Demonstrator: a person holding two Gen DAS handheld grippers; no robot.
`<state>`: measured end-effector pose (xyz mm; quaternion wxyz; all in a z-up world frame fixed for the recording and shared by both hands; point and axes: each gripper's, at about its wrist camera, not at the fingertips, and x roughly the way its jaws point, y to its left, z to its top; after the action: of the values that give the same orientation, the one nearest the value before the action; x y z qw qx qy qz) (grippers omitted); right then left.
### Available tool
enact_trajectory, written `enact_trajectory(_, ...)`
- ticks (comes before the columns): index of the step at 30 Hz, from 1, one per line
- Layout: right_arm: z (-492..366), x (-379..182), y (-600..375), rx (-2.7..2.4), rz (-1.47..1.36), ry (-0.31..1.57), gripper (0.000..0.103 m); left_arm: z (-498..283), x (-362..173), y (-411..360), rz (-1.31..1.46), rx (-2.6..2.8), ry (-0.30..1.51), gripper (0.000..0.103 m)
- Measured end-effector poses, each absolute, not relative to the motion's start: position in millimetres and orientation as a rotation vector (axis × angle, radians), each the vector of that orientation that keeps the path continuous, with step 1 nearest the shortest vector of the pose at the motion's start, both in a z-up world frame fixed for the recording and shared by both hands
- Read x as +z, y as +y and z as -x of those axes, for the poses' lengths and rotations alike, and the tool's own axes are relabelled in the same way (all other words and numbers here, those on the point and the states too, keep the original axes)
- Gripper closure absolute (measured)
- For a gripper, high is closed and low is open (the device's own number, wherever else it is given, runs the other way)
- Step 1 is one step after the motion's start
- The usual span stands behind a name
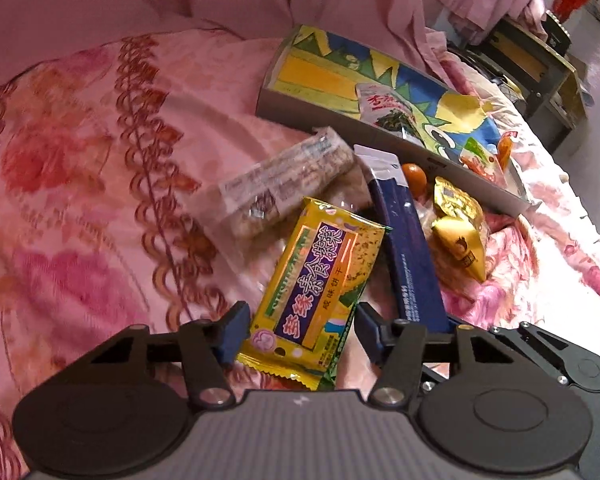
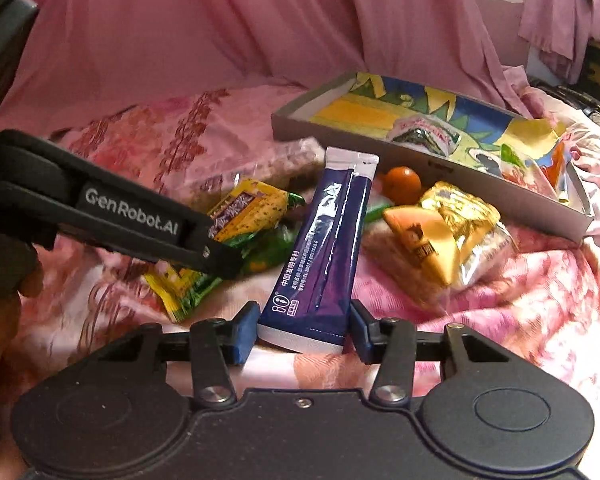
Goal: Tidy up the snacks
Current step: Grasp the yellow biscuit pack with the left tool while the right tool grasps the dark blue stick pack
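Note:
A yellow biscuit packet [image 1: 316, 280] lies on the pink floral bedspread between the blue pads of my left gripper [image 1: 300, 332], which press on its two long edges. In the right wrist view the same packet [image 2: 244, 208] sits under the left gripper's black finger [image 2: 204, 248]. Beside it a dark blue sachet [image 2: 324, 248] points away from me, and my right gripper [image 2: 304, 328] is shut on its near end. The sachet [image 1: 408, 256] lies right of the biscuits.
A shallow grey tray [image 1: 284, 108] with a cartoon-printed floor sits behind the pile, holding a seaweed packet [image 1: 384, 108] and other wrappers. A clear bar packet [image 1: 284, 188], a small orange fruit [image 2: 402, 184] and a gold packet [image 2: 452, 224] lie loose. Pink curtain hangs behind.

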<state>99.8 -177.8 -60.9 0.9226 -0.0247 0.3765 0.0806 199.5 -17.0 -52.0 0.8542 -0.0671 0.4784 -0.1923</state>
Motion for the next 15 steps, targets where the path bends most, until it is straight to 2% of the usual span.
enact_trajectory(5,-80,-55,-183,0.158,0.126,0.793,0.055,-189,-51,-16,0.192,-0.372,1.026,0.044)
enact_trajectory(12,-79,-54,-194,0.154,0.060,0.743,0.029,-190,-53,-15,0.222,-0.387,1.005,0.033)
enact_trajectory(15,-83,-58,-184,0.134,0.127,0.709,0.025,-193,-54,-13,0.238,-0.380,0.999,0.032)
